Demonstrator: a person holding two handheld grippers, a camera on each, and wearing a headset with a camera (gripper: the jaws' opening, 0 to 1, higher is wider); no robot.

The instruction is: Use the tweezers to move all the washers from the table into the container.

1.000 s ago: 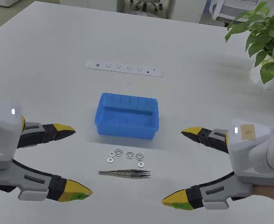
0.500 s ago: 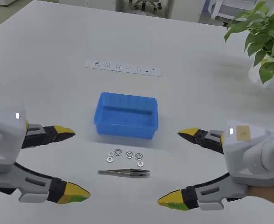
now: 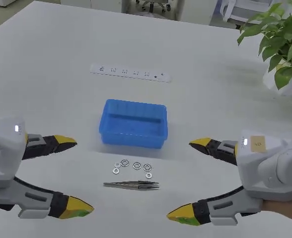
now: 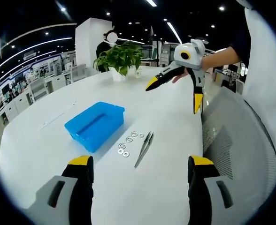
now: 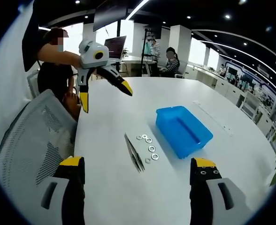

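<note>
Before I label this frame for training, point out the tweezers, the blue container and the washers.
tweezers (image 3: 131,185), head view, middle of the arms.
blue container (image 3: 132,141), head view, near wall.
washers (image 3: 136,165), head view, a central ring of the cluster.

Layout on the table
The washers lie just before the container, the tweezers just before them; a power strip lies behind, a plant far right; left tongs and right tongs flank the tweezers.
</note>
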